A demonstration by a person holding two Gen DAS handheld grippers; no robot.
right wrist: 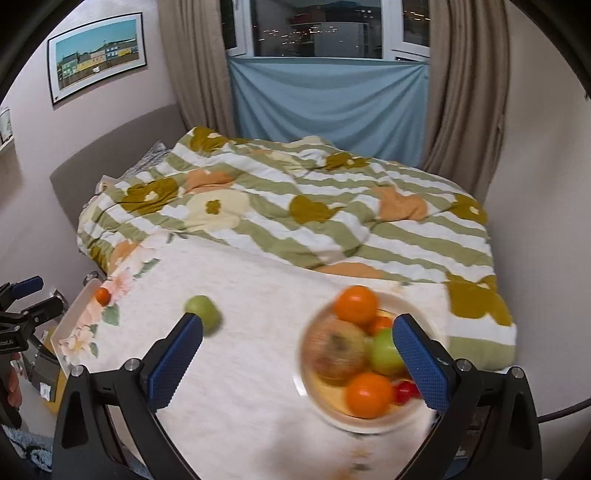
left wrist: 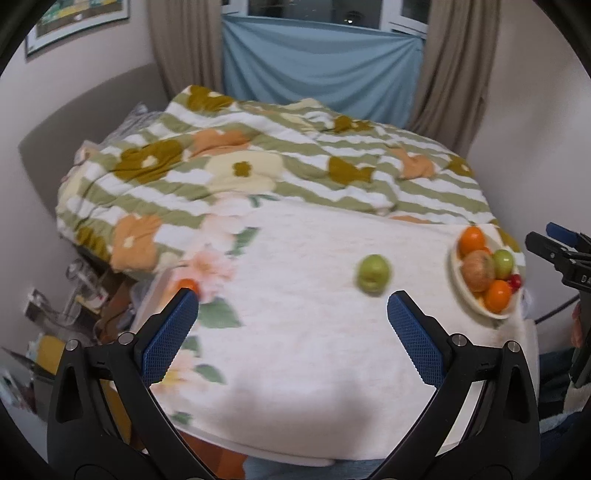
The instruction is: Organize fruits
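Both claws gape empty; only the right view shows the window (right wrist: 317, 29).

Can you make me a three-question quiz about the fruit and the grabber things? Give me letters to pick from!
1. Where is the lone green apple?
A. in the bowl
B. on the white cloth, out of the bowl
C. held in jaws

2. How many oranges can you see in the bowl?
A. at least three
B. one
C. none

3. How do the jaws of the left gripper stand?
A. shut on an orange
B. shut on nothing
C. wide open, holding nothing

Answers:
1. B, it sits alone on the cloth, left of the bowl.
2. A, the right wrist view shows one orange at the far rim, one at the near rim and part of another between them.
3. C, bare cloth shows between the two blue pads; the right gripper is open too.
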